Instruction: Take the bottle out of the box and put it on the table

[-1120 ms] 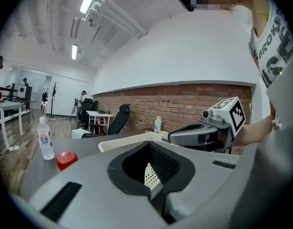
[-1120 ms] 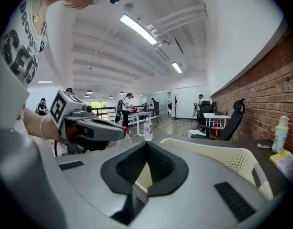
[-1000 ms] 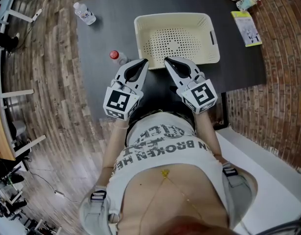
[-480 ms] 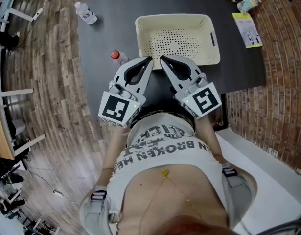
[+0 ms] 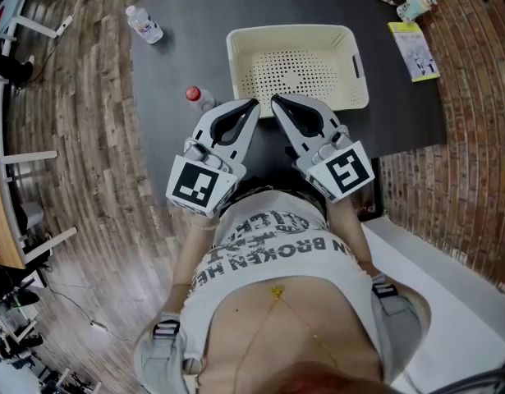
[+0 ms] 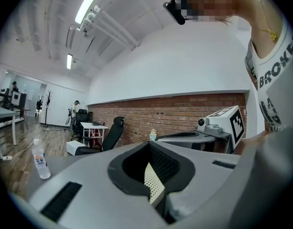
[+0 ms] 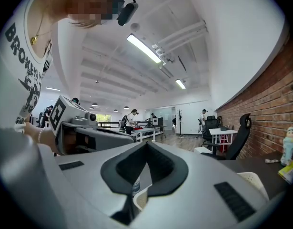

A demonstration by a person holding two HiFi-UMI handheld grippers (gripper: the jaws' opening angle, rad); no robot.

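Spelling "BROKEN", shirt (image 5: 273, 249) print shows behind the left gripper (image 5: 254, 103).

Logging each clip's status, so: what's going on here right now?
A person holds a two-jaw tool in each hand, close to their body at the near edge of the dark table. The left tool and right tool are both shut with nothing in them. The cream basket is empty. A red-capped bottle stands on the table beside it, and a clear bottle stands near the far left corner.
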